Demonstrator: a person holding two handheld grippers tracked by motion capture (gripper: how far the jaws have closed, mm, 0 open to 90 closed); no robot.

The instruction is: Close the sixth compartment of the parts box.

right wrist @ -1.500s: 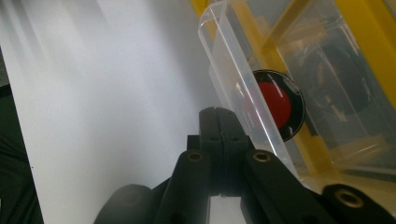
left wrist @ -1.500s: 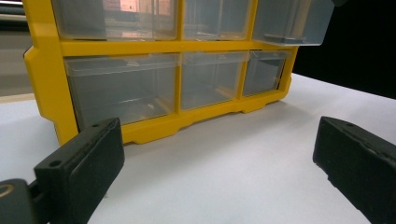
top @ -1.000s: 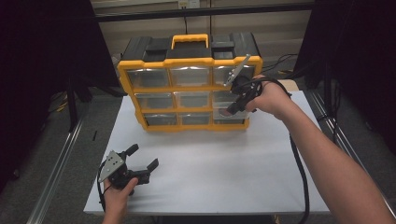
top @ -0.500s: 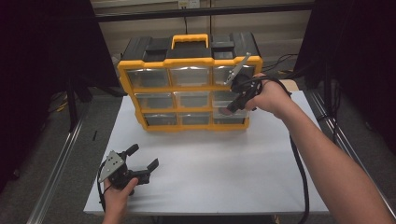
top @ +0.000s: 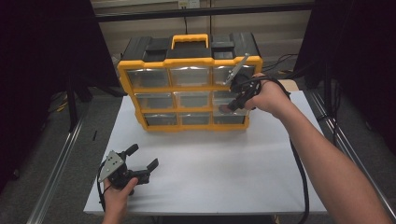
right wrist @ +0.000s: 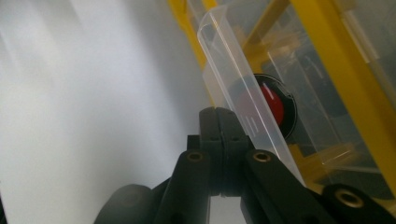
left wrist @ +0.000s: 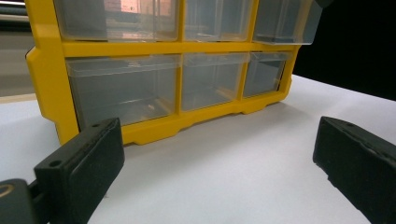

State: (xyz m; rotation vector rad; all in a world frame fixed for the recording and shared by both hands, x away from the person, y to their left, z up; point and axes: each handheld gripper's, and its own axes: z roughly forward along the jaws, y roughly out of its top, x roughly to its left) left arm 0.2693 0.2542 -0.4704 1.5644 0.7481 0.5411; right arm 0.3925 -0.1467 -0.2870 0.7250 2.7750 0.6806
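Standing at the far middle of the white tabletop is the yellow organizer, upright, its three rows of clear drawers facing the person; everything else is placed from it. At its right column the right claw reaches the middle drawer, and the right gripper view shows its jaws pressed flat together beside the drawer's clear front lip, which stands out from the frame; whether the lip is pinched between them or only touched I cannot tell. Behind that lip sits a small round black piece with a red centre. Well in front of the organizer's left end the left claw hovers low over the tabletop, jaws wide and empty, aimed at the bottom row. The step in hand looks like working that right middle drawer by its lip, opening or closing it. The next move calls for a straight slide along the drawer's rails, without twisting the thin lip, and perhaps the left claw steadying the organizer.
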